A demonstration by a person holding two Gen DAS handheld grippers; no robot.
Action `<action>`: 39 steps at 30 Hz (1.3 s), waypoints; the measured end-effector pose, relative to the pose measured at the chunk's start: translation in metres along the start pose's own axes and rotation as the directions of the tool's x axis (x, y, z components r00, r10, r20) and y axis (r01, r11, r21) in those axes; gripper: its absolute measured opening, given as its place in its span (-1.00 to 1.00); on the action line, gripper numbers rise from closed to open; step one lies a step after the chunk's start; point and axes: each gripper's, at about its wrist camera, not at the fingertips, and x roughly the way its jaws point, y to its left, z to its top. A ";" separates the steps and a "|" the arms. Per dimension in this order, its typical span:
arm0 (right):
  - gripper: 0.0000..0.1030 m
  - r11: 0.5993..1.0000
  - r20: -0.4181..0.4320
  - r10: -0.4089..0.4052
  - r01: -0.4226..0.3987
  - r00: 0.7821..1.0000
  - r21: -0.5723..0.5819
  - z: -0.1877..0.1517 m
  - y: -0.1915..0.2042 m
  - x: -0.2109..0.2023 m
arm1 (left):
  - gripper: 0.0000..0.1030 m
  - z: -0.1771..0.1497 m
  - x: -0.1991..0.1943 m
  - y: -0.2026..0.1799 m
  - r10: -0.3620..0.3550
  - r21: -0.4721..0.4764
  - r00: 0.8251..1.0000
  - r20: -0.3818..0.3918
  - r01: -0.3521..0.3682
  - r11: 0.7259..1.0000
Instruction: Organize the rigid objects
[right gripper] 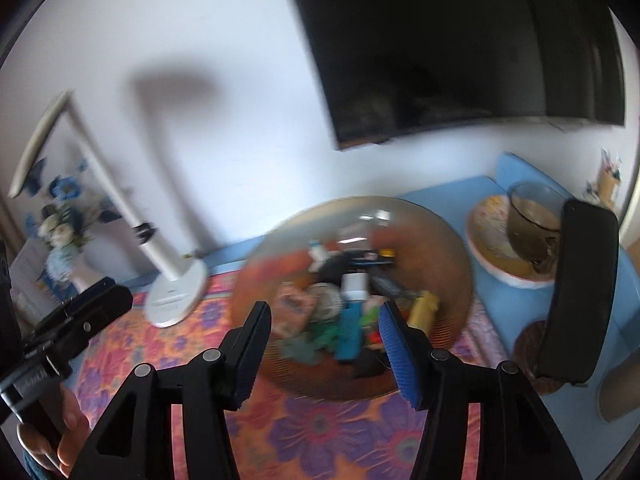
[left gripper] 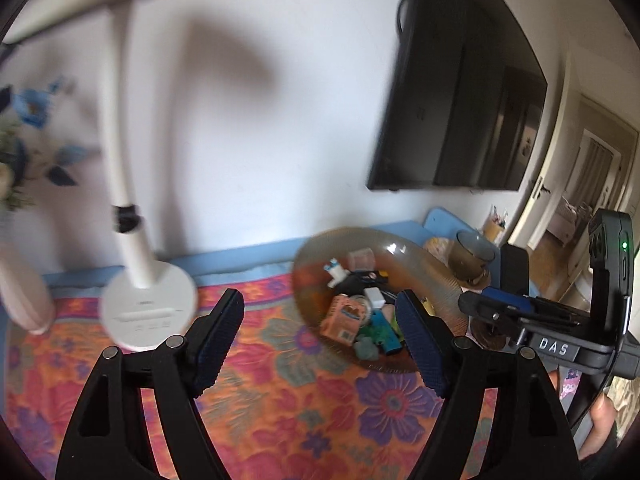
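Left wrist view: my left gripper (left gripper: pixel 320 340) hangs spread and empty above the floral cloth (left gripper: pixel 280 420); my right gripper (right gripper: pixel 324 352), likewise agape, hovers over the amber glass bowl (right gripper: pixel 440 240) of small trinkets (right gripper: pixel 348 320)

Two wrist fisheyes, both angled down toward the wall.
Left sits leftward, right nearer; both share the glass bowl (left gripper: pixel 380 300) (right gripper: pixel 352 296), desk lamp (left gripper: pixel 148 304) (right gripper: pixel 176 296) and TV (left gripper: pixel 460 92) (right gripper: pixel 460 48).
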 end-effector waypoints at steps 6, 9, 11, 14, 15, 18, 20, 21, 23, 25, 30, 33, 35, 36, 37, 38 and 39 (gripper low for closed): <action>0.19 0.992 0.004 0.071 -0.070 0.997 -0.105 -0.019 0.067 -0.020 | 0.64 -0.021 -0.063 0.037 0.083 -0.036 0.996 0.043 -0.082 0.996; 0.19 0.983 -0.034 0.094 -0.098 0.995 -0.153 -0.042 0.099 -0.015 | 0.64 -0.049 -0.075 0.064 0.150 -0.089 0.989 0.017 -0.148 0.985; 0.19 0.978 -0.078 0.101 -0.114 0.992 -0.176 -0.062 0.120 -0.003 | 0.64 -0.072 -0.079 0.084 0.188 -0.135 0.982 -0.004 -0.187 0.973; 0.19 0.972 -0.122 0.081 -0.106 0.989 -0.211 -0.093 0.142 0.016 | 0.64 -0.110 -0.077 0.112 0.252 -0.179 0.966 -0.056 -0.258 0.949; 0.19 0.969 -0.128 0.073 -0.101 0.989 -0.225 -0.102 0.147 0.021 | 0.64 -0.124 -0.073 0.122 0.271 -0.190 0.959 -0.083 -0.282 0.940; 0.19 0.955 -0.115 0.037 -0.069 0.993 -0.288 -0.131 0.162 0.040 | 0.64 -0.152 -0.067 0.138 0.308 -0.202 0.945 -0.110 -0.325 0.924; 0.19 0.946 -0.094 0.021 -0.051 0.995 -0.321 -0.144 0.168 0.048 | 0.64 -0.166 -0.060 0.147 0.339 -0.198 0.933 -0.118 -0.357 0.913; 0.19 0.943 -0.087 0.015 -0.043 0.996 -0.329 -0.149 0.170 0.052 | 0.64 -0.172 -0.058 0.151 0.351 -0.200 0.929 -0.117 -0.368 0.908; 0.19 0.940 -0.064 0.002 -0.024 0.998 -0.342 -0.160 0.170 0.060 | 0.64 -0.182 -0.056 0.157 0.368 -0.211 0.921 -0.125 -0.387 0.897; 0.19 0.939 -0.057 -0.011 -0.010 0.998 -0.345 -0.168 0.168 0.067 | 0.64 -0.184 -0.057 0.162 0.348 -0.239 0.927 -0.137 -0.372 0.897; 0.36 0.949 -0.048 0.002 -0.017 0.999 -0.315 -0.168 0.160 0.067 | 0.64 -0.185 -0.063 0.157 0.403 -0.224 0.909 -0.107 -0.417 0.881; 0.52 0.947 -0.029 0.000 -0.009 1.000 -0.320 -0.169 0.162 0.063 | 0.66 -0.186 -0.062 0.151 0.428 -0.194 0.898 -0.103 -0.440 0.877; 0.58 0.942 -0.016 0.000 -0.005 1.000 -0.335 -0.170 0.165 0.061 | 0.67 -0.185 -0.060 0.146 0.442 -0.164 0.891 -0.104 -0.454 0.876; 0.60 0.940 -0.014 -0.002 -0.003 1.000 -0.341 -0.171 0.166 0.060 | 0.68 -0.185 -0.059 0.143 0.451 -0.142 0.886 -0.103 -0.462 0.875; 0.62 0.938 -0.012 -0.004 0.000 1.000 -0.346 -0.171 0.166 0.060 | 0.71 -0.185 -0.058 0.140 0.455 -0.128 0.884 -0.102 -0.466 0.876; 0.63 0.937 -0.011 -0.006 0.001 1.000 -0.349 -0.172 0.167 0.060 | 0.75 -0.185 -0.056 0.137 0.460 -0.110 0.882 -0.102 -0.470 0.876; 0.66 0.936 -0.010 -0.006 0.002 1.000 -0.351 -0.172 0.167 0.060 | 0.76 -0.185 -0.056 0.136 0.464 -0.100 0.880 -0.102 -0.473 0.875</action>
